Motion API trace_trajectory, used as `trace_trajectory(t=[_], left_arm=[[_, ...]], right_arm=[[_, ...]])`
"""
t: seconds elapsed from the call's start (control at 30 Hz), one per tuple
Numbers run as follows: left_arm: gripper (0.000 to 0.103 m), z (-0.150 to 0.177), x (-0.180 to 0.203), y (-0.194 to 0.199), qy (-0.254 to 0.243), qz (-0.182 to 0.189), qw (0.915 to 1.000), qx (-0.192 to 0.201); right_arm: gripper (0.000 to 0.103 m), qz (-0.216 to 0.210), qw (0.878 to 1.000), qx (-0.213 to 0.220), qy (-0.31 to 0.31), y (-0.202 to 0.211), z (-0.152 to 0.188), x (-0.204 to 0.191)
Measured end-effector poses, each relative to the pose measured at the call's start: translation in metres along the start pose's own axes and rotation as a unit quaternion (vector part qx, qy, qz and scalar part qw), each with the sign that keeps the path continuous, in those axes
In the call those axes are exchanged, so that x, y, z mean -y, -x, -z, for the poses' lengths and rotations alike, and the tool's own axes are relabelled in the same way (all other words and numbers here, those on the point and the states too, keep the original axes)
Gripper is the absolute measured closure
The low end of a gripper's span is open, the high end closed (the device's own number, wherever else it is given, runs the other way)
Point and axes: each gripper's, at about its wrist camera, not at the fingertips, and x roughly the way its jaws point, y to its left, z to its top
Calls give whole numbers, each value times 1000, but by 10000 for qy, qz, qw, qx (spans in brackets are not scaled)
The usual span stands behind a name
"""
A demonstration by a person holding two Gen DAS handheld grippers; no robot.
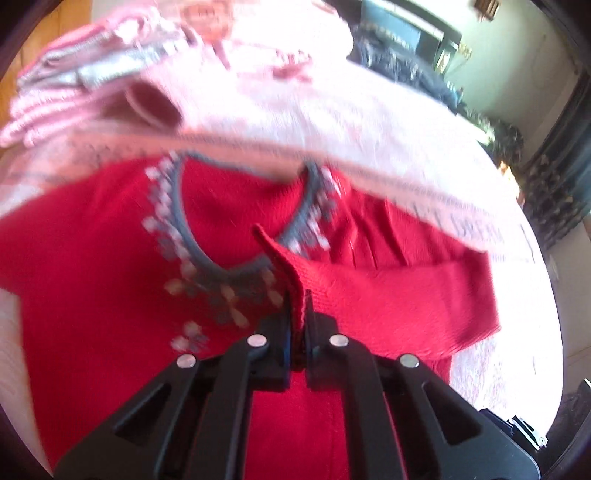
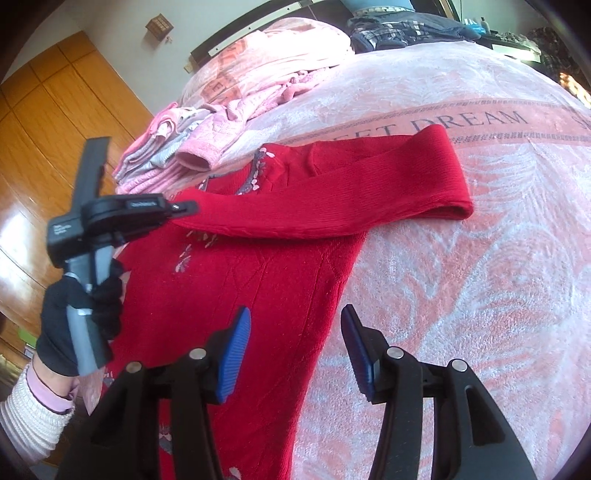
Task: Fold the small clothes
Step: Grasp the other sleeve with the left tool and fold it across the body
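A small red knit sweater (image 2: 258,280) with a grey collar and pale flower trim lies on the pink bedspread (image 2: 461,295). One sleeve (image 2: 351,192) is folded across its chest. My left gripper (image 1: 297,314) is shut on the cuff of that sleeve, lifted over the collar (image 1: 184,229). In the right wrist view the left gripper (image 2: 184,208) shows at the left, held by a gloved hand (image 2: 74,325). My right gripper (image 2: 295,350) stands open above the sweater's right side edge, its blue pads (image 2: 236,354) apart with nothing between them.
A pile of folded pink and grey small clothes (image 2: 173,151) sits at the far left of the bed, with a pink blanket (image 2: 288,55) behind. Dark clothes (image 2: 399,29) lie at the head. A wooden floor (image 2: 44,155) and wardrobe are to the left.
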Motion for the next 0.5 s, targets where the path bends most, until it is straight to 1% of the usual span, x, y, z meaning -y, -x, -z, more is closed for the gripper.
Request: trace_trajectory(t=[0.1, 0.23, 0.37, 0.43, 0.5], left_arm=[[100, -13, -18, 22, 101, -133, 9994, 308], [100, -31, -52, 46, 137, -606, 9957, 683], [100, -46, -98, 61, 329, -949, 9915, 833], [100, -48, -121, 70, 416, -1118, 9885, 931], [100, -49, -139, 68, 511, -1196, 9873, 909]], right_arm=[[52, 33, 10000, 11, -14, -2, -2, -1], [52, 47, 10000, 18, -85, -6, -3, 1], [52, 49, 9999, 24, -100, -10, -8, 2], [52, 36, 10000, 37, -79, -13, -13, -1], [52, 4, 9999, 69, -98, -16, -21, -3]])
